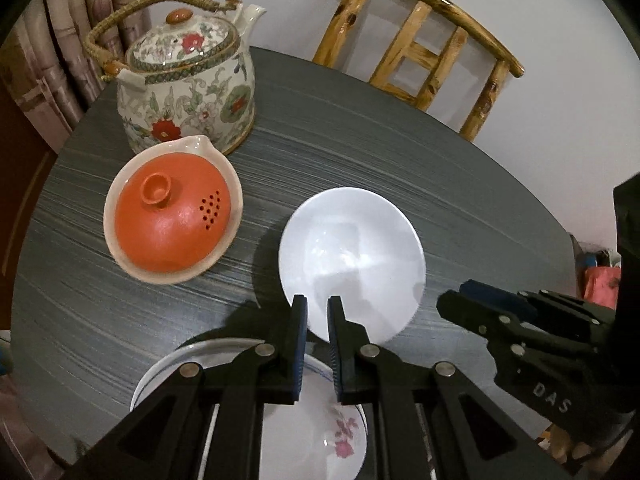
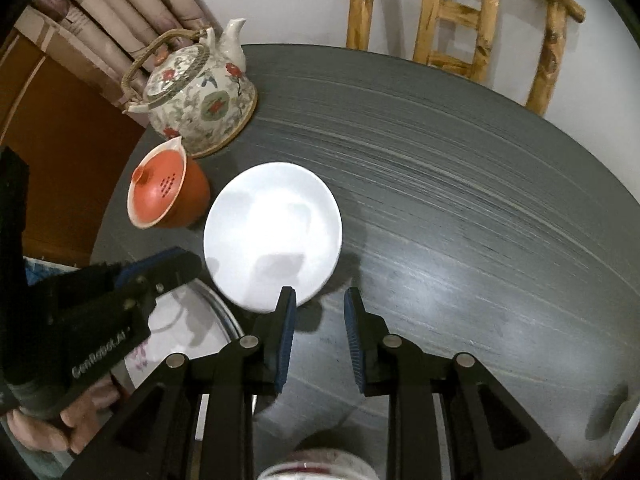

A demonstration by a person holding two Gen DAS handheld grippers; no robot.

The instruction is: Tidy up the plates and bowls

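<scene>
A plain white bowl [image 1: 352, 256] hangs tilted above the dark round table [image 1: 360, 128]. My left gripper [image 1: 318, 312] is shut on its near rim. Below it lies a white plate with a pink flower [image 1: 320, 424] at the table's near edge. In the right wrist view the white bowl [image 2: 272, 232] is left of centre and the flower plate [image 2: 176, 328] lies under the left gripper [image 2: 160, 268]. My right gripper [image 2: 320, 300] is open and empty, its left finger just in front of the bowl's edge. It also shows in the left wrist view [image 1: 480, 304].
A floral teapot [image 1: 188, 84] and an orange lidded pot [image 1: 172, 208] stand at the table's far left. A bamboo chair [image 1: 424, 52] stands behind the table. A white dish edge [image 2: 628, 424] shows at the right, and a red-rimmed bowl [image 2: 316, 468] is near the bottom edge.
</scene>
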